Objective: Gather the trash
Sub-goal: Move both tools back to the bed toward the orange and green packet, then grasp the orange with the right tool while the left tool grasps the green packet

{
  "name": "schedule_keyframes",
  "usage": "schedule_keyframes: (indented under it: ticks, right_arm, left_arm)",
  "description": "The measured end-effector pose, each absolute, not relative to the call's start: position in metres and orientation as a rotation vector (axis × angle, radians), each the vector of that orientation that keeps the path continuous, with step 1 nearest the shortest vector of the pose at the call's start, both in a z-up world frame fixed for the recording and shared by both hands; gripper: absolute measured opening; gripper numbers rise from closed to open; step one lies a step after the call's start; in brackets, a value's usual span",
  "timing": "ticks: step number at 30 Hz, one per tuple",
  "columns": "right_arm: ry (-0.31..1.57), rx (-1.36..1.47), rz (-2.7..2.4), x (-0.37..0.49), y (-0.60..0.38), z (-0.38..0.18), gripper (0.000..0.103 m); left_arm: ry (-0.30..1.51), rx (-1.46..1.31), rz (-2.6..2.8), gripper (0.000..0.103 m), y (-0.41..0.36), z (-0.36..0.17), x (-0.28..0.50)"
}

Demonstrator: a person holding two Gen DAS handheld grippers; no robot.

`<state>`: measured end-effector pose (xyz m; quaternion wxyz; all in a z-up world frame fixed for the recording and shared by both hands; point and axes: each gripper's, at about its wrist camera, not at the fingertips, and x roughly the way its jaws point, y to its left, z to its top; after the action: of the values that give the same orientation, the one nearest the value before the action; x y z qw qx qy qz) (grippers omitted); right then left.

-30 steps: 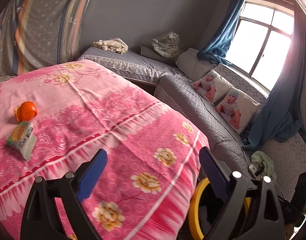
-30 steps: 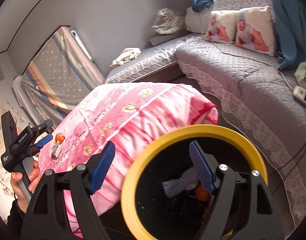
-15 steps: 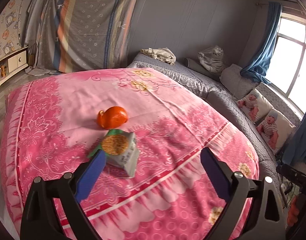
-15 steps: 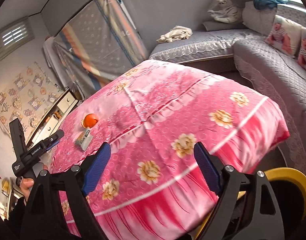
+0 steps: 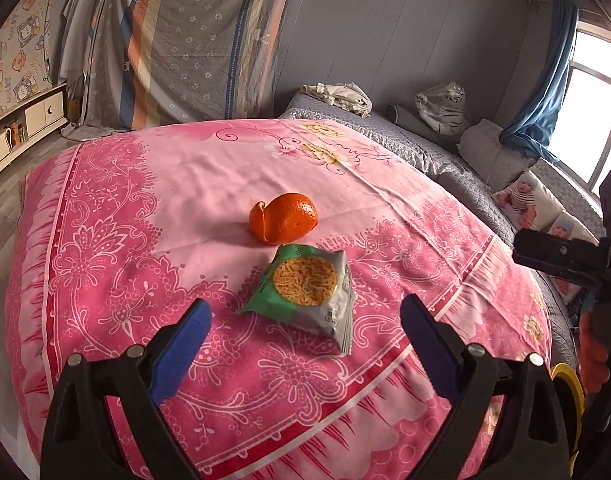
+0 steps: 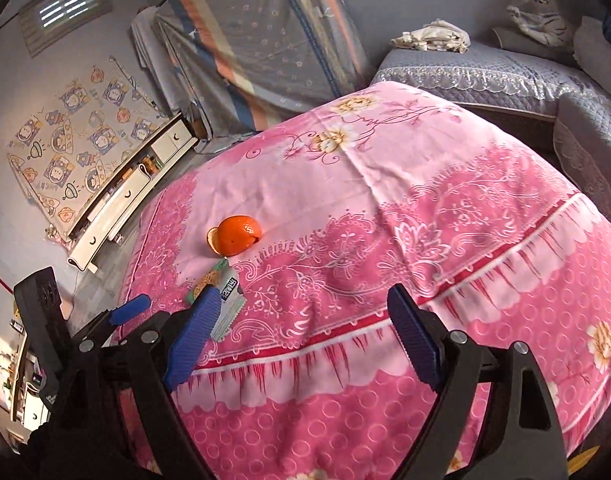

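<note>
1. Left gripper [image 5: 301,344]: blue-padded jaws spread wide, nothing between them, hanging over the pink floral bedspread [image 5: 105,208] just short of the trash.
2. Right gripper [image 6: 301,336]: jaws have just been opening, now spread wide with nothing between them, lined up further off over the quilt's patterned border.
3. Trash still on the bed: a green-and-silver foil snack packet [image 5: 309,292] lying flat near the middle, and a torn orange mandarin peel [image 5: 283,218] just beyond it, close but apparently not touching.
4. Yellow-rimmed bin [image 5: 567,384] barely showing at the bed's right edge, well apart from both pieces.
5. Likely step: left claw onto the packet. Best to come down with one pad on each side of the crimped edge, pinching foil only, not the sheet beneath.
6. Light squeeze enough; thin foil probably slips if grabbed by a corner.
7. Peel likely suits the right claw; soft, so close gently.
</note>
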<state>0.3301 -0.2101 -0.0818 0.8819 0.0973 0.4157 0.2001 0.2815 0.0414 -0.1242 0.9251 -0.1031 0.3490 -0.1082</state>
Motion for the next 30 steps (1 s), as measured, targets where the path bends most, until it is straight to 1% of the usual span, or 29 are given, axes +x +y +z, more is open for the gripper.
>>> schedule_keyframes:
  ticks: [10,11,18,19,21,26,28,30]
  right_arm:
    - [1.058,0.139,0.554,0.409,-0.127,-0.098,0.081]
    - [1.075,0.145,0.558,0.416,-0.122,-0.101,0.08]
    - [1.151,0.094,0.54,0.449,-0.093,-0.119,0.079]
    - [1.17,0.092,0.547,0.452,-0.09,-0.122,0.078]
    - [1.204,0.092,0.554,0.458,-0.083,-0.128,0.072]
    - [1.24,0.046,0.542,0.466,-0.072,-0.137,0.066]
    - [1.253,0.027,0.541,0.469,-0.067,-0.14,0.063]
    - [1.275,0.03,0.539,0.473,-0.065,-0.145,0.058]
  left_arm:
    - [0.75,-0.228,-0.279,0.092,0.04,-0.136,0.301]
    - [0.753,-0.23,-0.284,0.092,0.04,-0.137,0.303]
    - [0.781,-0.267,-0.298,0.092,0.042,-0.146,0.315]
    - [0.783,-0.271,-0.3,0.092,0.042,-0.148,0.317]
    - [0.79,-0.278,-0.307,0.092,0.042,-0.151,0.319]
    - [0.802,-0.278,-0.317,0.091,0.039,-0.157,0.323]
    - [0.809,-0.279,-0.321,0.088,0.038,-0.159,0.326]
    - [0.825,-0.279,-0.319,0.076,0.038,-0.161,0.331]
